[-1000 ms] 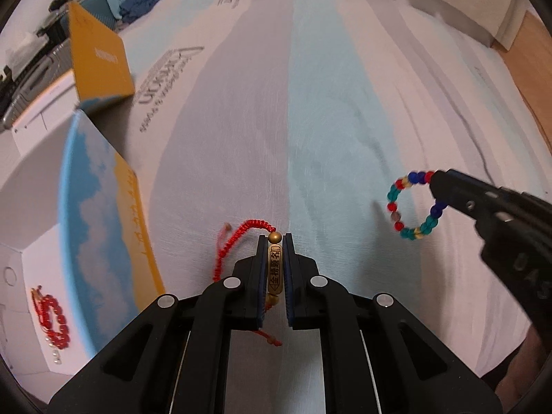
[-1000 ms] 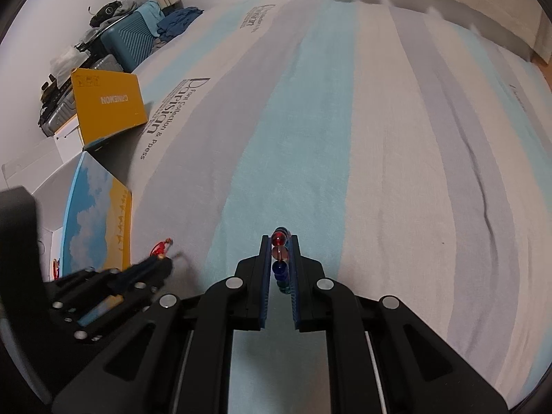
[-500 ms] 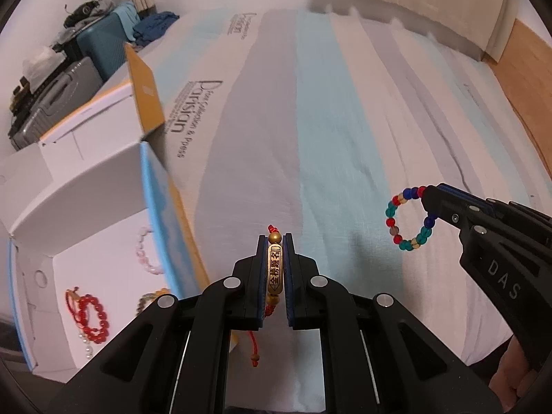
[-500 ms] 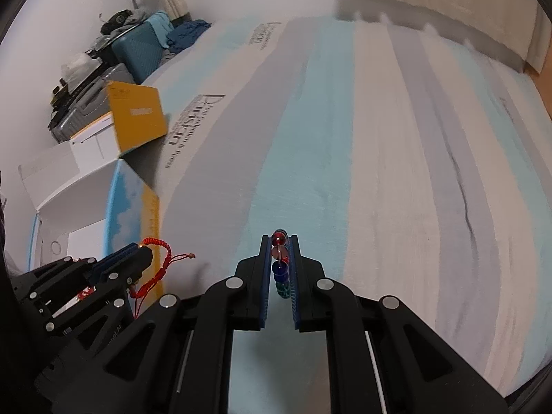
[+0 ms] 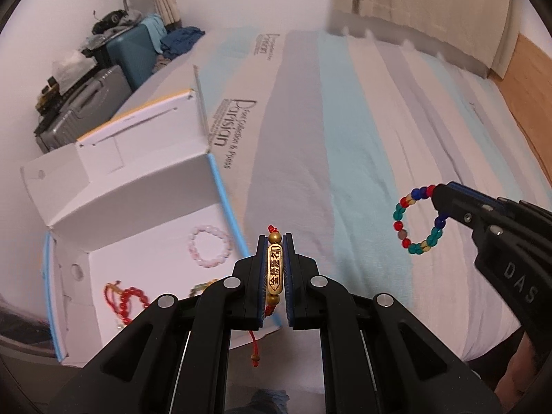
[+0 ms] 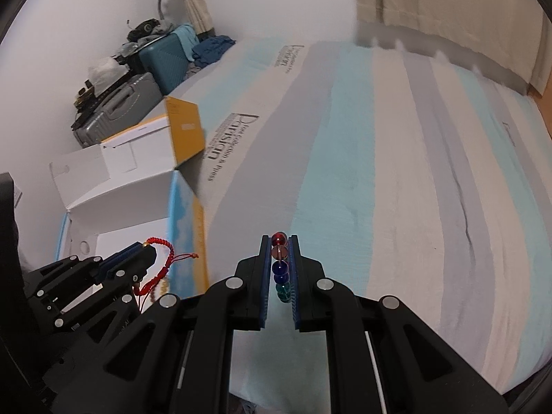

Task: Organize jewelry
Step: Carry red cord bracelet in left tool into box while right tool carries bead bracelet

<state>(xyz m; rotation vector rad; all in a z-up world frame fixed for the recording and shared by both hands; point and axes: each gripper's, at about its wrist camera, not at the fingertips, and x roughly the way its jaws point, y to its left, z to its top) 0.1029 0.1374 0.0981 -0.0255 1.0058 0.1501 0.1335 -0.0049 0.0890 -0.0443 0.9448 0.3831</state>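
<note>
Clamping the gold-bar bracelet (image 5: 275, 269) in my left claw (image 5: 275, 265) — bar running six to twelve. My right claw (image 6: 279, 269) pinches the multicolored bracelet (image 5: 419, 220) at three; the box (image 5: 145, 207) at nine holds a pink bracelet (image 5: 209, 246) and red beads (image 5: 132, 302).

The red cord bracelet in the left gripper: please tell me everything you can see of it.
The red cord bracelet has a braided red cord, a long gold bar with dark characters, and a round gold bead at each end of the bar. The left gripper is shut on the bar, holding it upright in the air. A thin tail with a small knot hangs below. Nothing else touches it.
</note>
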